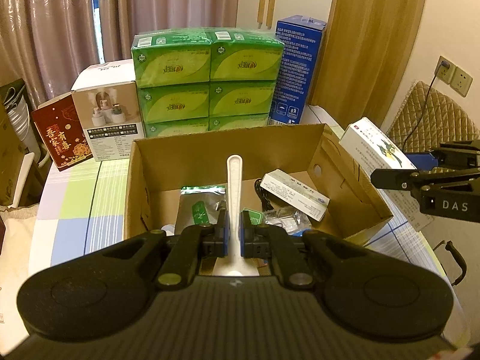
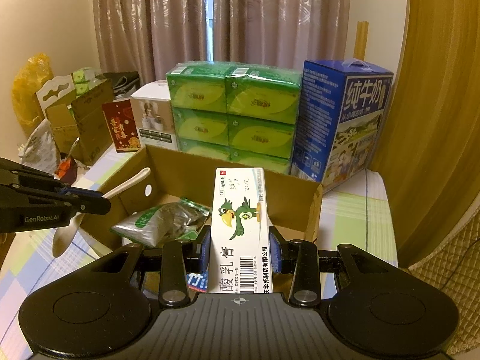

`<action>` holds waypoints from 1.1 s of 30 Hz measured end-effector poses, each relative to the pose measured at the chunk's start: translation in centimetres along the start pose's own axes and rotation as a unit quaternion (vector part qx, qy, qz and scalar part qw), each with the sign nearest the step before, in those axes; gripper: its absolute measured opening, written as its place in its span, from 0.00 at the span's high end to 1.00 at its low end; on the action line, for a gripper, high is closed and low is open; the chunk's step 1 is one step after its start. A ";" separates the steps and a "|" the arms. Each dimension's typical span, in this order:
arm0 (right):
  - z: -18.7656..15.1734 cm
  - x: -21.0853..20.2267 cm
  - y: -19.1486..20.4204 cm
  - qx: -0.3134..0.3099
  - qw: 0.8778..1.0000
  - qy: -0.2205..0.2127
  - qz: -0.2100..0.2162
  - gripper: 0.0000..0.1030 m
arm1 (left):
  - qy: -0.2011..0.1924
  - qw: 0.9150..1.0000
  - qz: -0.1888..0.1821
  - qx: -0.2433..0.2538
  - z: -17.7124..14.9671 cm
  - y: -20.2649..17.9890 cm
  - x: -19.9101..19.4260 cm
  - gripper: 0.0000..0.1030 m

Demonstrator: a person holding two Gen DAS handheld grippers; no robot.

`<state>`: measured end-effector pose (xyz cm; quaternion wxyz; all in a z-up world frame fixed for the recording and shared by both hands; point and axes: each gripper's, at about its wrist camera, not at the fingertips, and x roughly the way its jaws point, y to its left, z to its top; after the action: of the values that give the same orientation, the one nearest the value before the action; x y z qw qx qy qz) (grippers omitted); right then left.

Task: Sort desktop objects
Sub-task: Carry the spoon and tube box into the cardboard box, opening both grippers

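**Colours and patterns on a crowded table**

A brown cardboard box (image 1: 192,162) sits on a tablecloth (image 1: 81,207) checked in pale green, light blue and white. Inside the box lie a silver foil pouch with green printing (image 2: 162,225) and a white carton with grey text (image 1: 292,195). A cream-white plastic spoon (image 1: 234,198) is pinched between blue pads on the black left gripper (image 1: 234,234). The black right gripper (image 2: 240,249), also blue-padded, holds a white ointment box (image 2: 240,228) printed with a green cartoon parrot and black characters. Behind stand green tissue packs with yellow-green leaf shapes (image 1: 207,84), a blue milk carton (image 2: 342,120), and a dark red box with gold characters (image 1: 61,135). Mauve patterned curtains (image 1: 60,24) hang at the back.
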<state>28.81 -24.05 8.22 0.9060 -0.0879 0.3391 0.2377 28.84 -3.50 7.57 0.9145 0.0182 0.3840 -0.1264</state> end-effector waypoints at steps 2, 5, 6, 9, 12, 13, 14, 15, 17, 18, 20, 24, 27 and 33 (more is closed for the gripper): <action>0.0 0.3 -0.1 0.002 1.000 0.002 0.000 0.66 | 0.001 1.000 -0.001 -0.001 0.2 -0.1 0.3 0.96; 0.1 0.9 -0.2 0.003 1.000 0.006 0.001 0.66 | 0.003 1.000 -0.002 -0.003 0.5 -0.1 0.9 0.96; 0.2 1.1 -0.3 0.005 1.000 0.009 0.002 0.66 | 0.004 1.000 -0.003 -0.004 0.6 0.0 1.1 0.96; 0.4 1.8 -0.4 0.012 1.000 0.016 0.009 0.66 | 0.008 1.000 -0.004 -0.007 0.8 0.3 1.6 0.96; 0.8 2.6 -0.4 0.012 1.000 0.024 0.011 0.66 | 0.014 1.000 -0.003 -0.004 1.0 0.5 2.2 0.96; 0.9 2.8 -0.4 0.012 0.999 0.027 0.011 0.66 | 0.016 1.000 -0.003 -0.005 1.1 0.7 2.4 0.96; 1.1 3.1 -0.5 0.012 0.999 0.030 0.011 0.66 | 0.018 1.000 -0.003 -0.007 1.2 0.8 2.6 0.96; 1.3 3.4 -0.5 0.012 0.999 0.033 0.010 0.66 | 0.020 1.000 -0.004 -0.009 1.3 1.0 2.8 0.96; 1.7 4.0 -0.6 0.014 0.999 0.039 0.012 0.66 | 0.024 1.000 -0.005 -0.014 1.6 1.3 3.2 0.96; 1.9 4.2 -0.5 0.015 0.999 0.042 0.015 0.66 | 0.026 1.000 -0.005 -0.015 1.7 1.4 3.5 0.96; 2.3 4.7 -0.4 0.012 0.999 0.048 0.018 0.66 | 0.029 0.999 -0.004 -0.016 1.9 1.6 3.9 0.96; 2.9 5.6 -0.1 0.007 0.998 0.059 0.021 0.66 | 0.034 0.999 -0.006 -0.020 2.3 1.7 4.7 0.96; 3.0 6.2 0.1 0.002 0.998 0.064 0.020 0.66 | 0.037 0.999 -0.008 -0.022 2.3 1.8 5.1 0.96; 2.9 6.9 0.2 0.000 0.997 0.070 0.021 0.66 | 0.042 0.999 -0.008 -0.027 2.3 2.2 6.0 0.96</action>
<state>34.92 -20.43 5.85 0.8751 -0.0968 0.4031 0.2496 34.98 -2.93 4.84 0.8965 -0.0041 0.4258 -0.1226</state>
